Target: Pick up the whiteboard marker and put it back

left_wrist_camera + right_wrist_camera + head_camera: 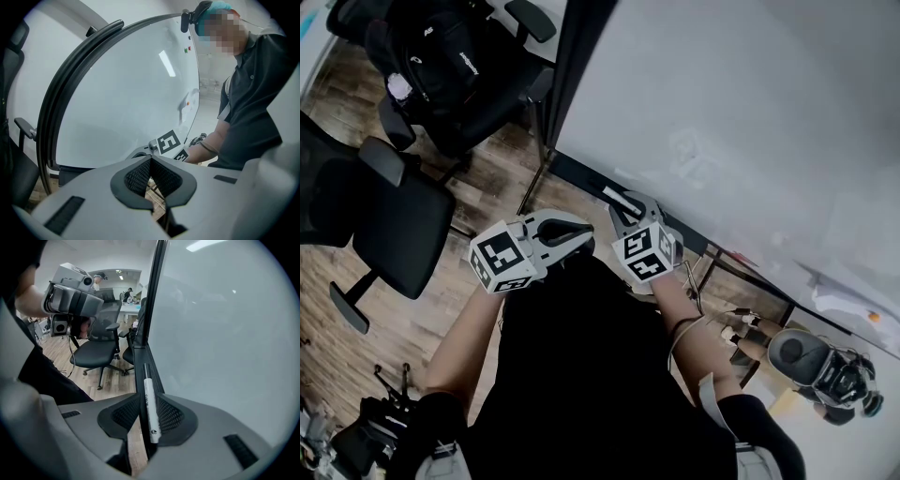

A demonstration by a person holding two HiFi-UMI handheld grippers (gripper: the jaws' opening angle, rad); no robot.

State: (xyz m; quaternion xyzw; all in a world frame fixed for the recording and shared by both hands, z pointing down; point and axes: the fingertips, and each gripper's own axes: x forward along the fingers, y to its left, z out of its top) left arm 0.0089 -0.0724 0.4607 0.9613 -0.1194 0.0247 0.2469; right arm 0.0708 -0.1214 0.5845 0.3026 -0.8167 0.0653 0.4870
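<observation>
The whiteboard marker (150,404), white with a black cap, is clamped between the pads of my right gripper (149,416), cap end pointing forward. It hangs over the whiteboard's black ledge (140,357); I cannot tell whether it touches it. In the head view the right gripper (625,204) is at the lower edge of the whiteboard (722,122), with the marker (617,199) sticking out ahead of it. My left gripper (579,234) is just to its left, shut and empty. Its tips (151,161) meet with nothing between them.
Black office chairs (389,220) stand on the wood floor to the left, one carrying a black backpack (441,56). A headset-like device (820,366) lies at the lower right. The person's dark torso (581,375) fills the lower centre. The left gripper (70,298) appears in the right gripper view.
</observation>
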